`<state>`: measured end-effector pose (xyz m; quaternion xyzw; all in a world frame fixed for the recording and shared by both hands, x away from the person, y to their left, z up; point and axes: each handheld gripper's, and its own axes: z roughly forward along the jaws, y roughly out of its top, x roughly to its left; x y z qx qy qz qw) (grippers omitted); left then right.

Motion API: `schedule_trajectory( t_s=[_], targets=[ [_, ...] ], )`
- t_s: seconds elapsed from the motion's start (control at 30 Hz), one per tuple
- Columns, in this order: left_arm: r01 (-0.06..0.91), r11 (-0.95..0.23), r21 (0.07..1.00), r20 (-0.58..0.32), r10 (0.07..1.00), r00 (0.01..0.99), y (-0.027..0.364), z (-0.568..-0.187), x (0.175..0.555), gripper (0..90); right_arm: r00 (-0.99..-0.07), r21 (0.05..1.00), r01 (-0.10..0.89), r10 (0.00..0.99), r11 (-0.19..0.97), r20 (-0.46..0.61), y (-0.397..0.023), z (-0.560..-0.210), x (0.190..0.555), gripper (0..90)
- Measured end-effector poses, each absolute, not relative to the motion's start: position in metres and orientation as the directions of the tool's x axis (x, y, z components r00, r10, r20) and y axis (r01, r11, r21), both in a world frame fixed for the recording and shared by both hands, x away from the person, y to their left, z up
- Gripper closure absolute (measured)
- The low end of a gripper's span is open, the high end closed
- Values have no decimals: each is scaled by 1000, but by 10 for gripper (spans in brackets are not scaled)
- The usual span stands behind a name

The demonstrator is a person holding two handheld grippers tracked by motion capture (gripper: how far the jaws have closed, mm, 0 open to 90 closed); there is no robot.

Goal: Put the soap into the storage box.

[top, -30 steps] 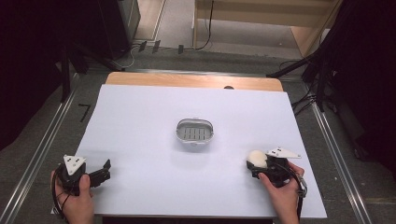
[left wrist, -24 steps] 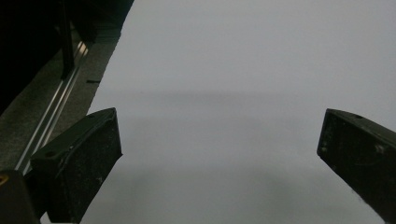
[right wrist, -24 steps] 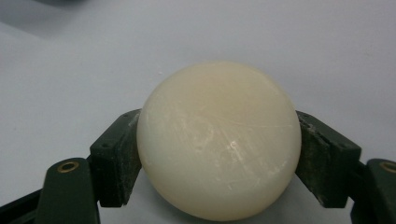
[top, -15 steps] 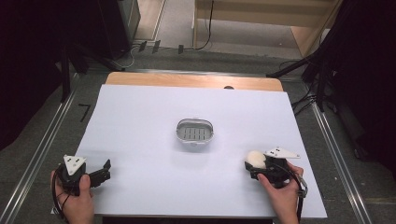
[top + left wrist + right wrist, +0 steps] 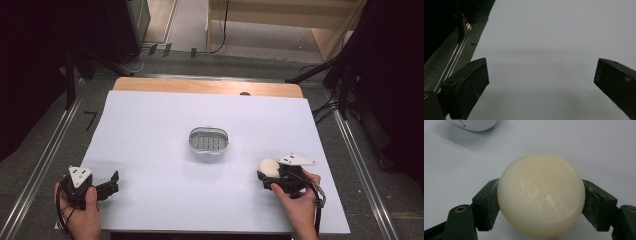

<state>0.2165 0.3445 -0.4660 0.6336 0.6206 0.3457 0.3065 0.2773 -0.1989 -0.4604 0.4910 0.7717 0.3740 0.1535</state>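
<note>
cream soap bar (image 5: 541, 195) sits clamped in my right gripper (image 5: 274, 176) fingers (image 5: 486, 203); my left gripper (image 5: 102, 186) fingers gape wide over the near-left worktop (image 5: 150, 130).

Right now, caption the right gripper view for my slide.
Right gripper shut on a cream soap bar above the white table.

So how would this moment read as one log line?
right gripper: shut on round cream soap bar | left gripper: open, empty | oval white slotted dish: mid-table, empty

Left gripper (image 5: 111, 184) gapes; right gripper (image 5: 264, 176) is clamped.
</note>
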Motion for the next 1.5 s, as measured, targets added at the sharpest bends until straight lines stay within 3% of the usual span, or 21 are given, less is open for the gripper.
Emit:
schedule_trajectory(
  t_s=[1.5],
  targets=[
    [575, -38, 818, 51, 999, -6, 345, -466, 216, 1, -543, 731, 624, 826, 277, 150, -144, -436, 305, 249]
  ],
)
